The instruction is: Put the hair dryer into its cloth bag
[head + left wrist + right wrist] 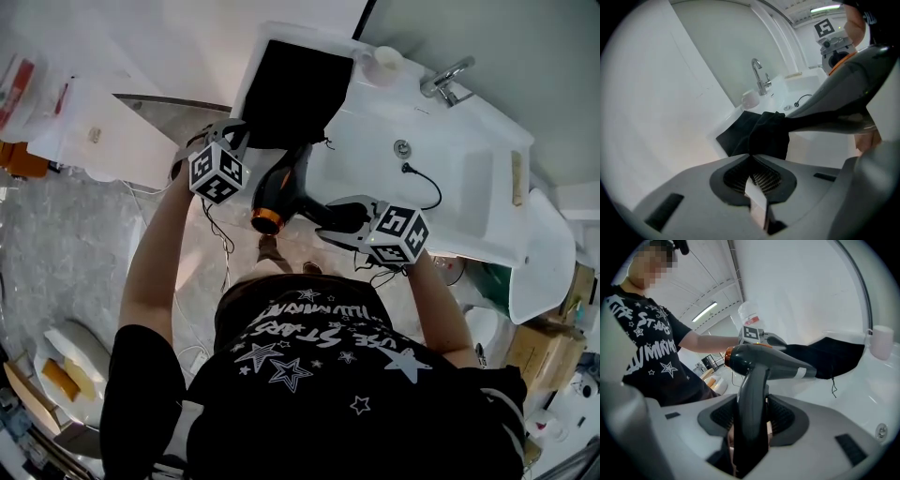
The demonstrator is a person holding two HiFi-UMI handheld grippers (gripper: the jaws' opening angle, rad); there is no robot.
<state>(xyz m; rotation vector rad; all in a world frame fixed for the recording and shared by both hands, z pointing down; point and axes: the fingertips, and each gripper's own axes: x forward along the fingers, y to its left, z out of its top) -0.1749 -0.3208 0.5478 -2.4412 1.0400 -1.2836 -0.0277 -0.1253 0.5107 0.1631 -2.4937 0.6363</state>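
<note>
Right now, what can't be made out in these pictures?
- Head view: the left tongs have tips that blur into the black cloth bag beside their marker cube.
- All views: the nozzle of the black, orange-ringed hair dryer merges with the bag's dark folds; depth inside unclear.
- Right gripper view: the right tongs cover the dryer handle's lower end.

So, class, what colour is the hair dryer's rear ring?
Orange; the ring shows best in the head view.

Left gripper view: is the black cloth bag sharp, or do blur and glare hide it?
Left gripper view: black cloth bag reads sharp but featureless, the dark grey hair dryer near the lens is soft. Right gripper view: dryer sharp, white wall washed out. Head view: even light, bag a flat black patch.
</note>
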